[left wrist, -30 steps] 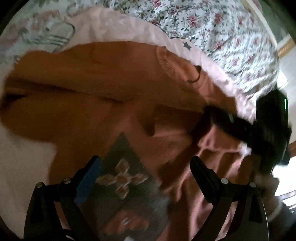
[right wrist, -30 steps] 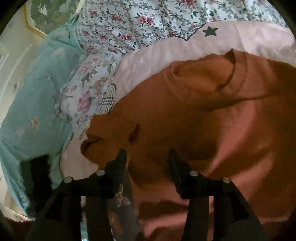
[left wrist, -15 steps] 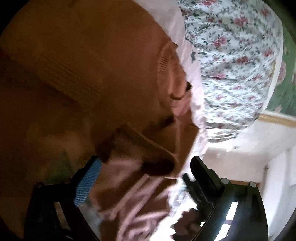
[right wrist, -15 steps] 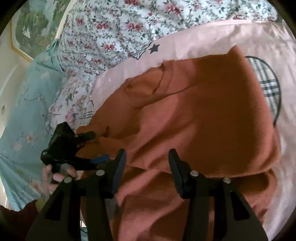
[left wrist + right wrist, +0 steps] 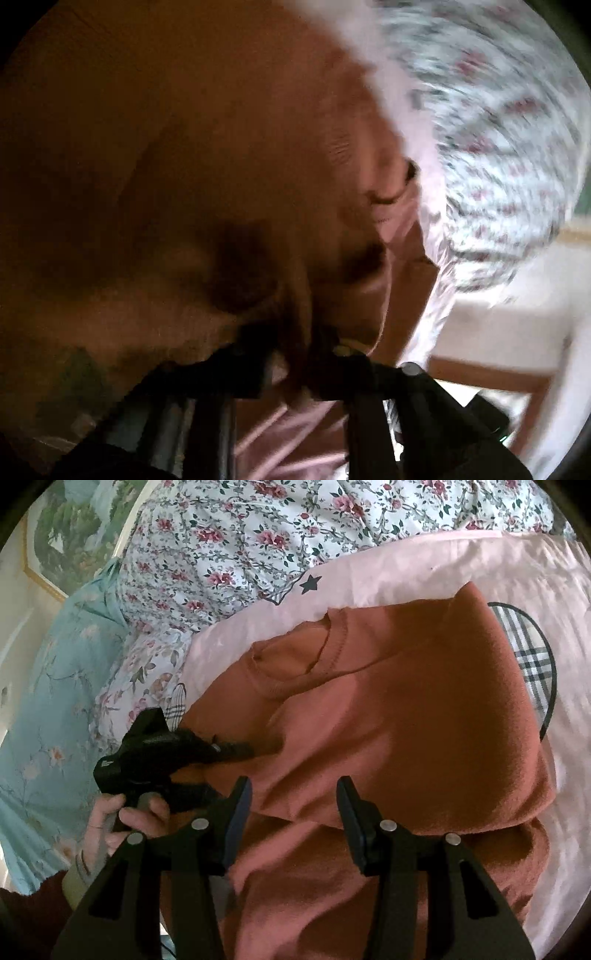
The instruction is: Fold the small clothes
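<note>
Jaws of left gripper (image 5: pixel 299 354) pinch fold of orange sweater (image 5: pixel 406 716). Right gripper (image 5: pixel 293 812) jaws wide apart, empty, sweater on pink sheet (image 5: pixel 424 557) just ahead, under them.

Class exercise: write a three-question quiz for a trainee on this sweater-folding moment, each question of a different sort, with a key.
1. True or false: the left claw is shut on the rust sweater.
2. Multiple choice: the right claw is A) shut on cloth, B) open above the sweater, C) out of view.
3. Fill in: the sweater lies on a ____ sheet.

Key: 1 true; 2 B; 3 pink.
</note>
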